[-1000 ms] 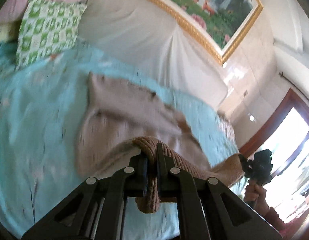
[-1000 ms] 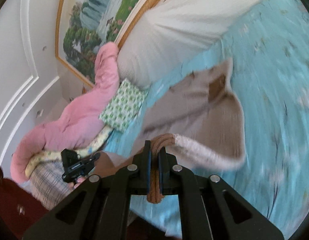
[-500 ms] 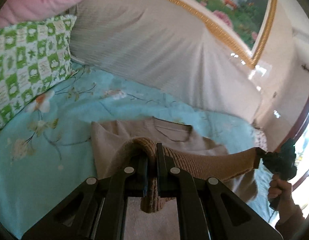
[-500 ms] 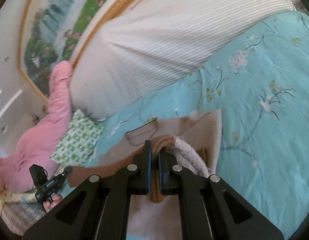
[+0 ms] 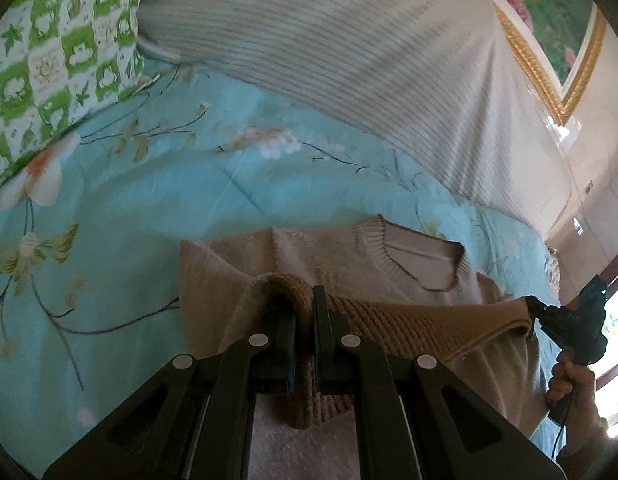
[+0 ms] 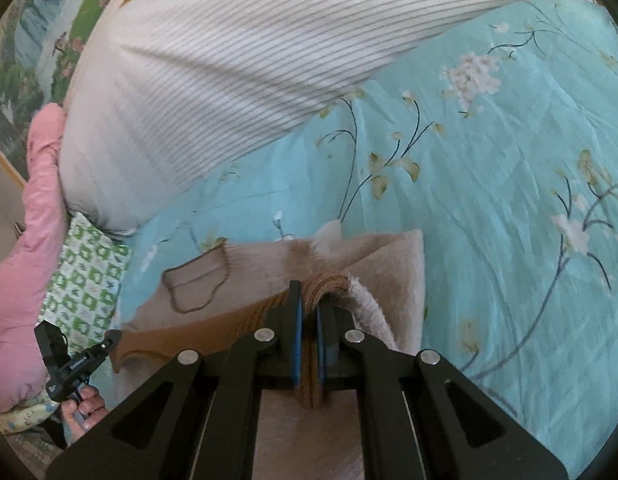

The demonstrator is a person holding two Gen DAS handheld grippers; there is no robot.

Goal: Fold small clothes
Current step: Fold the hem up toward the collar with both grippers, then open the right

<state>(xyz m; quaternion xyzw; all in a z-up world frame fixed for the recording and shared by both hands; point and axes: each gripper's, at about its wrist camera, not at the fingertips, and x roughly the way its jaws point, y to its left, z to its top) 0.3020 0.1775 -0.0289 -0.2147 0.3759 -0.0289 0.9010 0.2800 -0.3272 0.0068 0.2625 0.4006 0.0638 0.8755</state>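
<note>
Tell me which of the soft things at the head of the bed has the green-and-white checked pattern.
The small pillow, beside the big striped white cushion. The pink quilt behind it is plain.

Soft daylight fills both fisheye views — edges bend and darken to black. The striped pillow [image 5: 349, 60] smears with motion blur; window glare [image 5: 617, 320] blows out.

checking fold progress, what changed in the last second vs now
Both grippers carried the sweater's ribbed hem forward and down over its body toward the neckline. The left gripper and right gripper stayed shut on the hem; the sweater's collar end stayed lying on the bedsheet.
</note>
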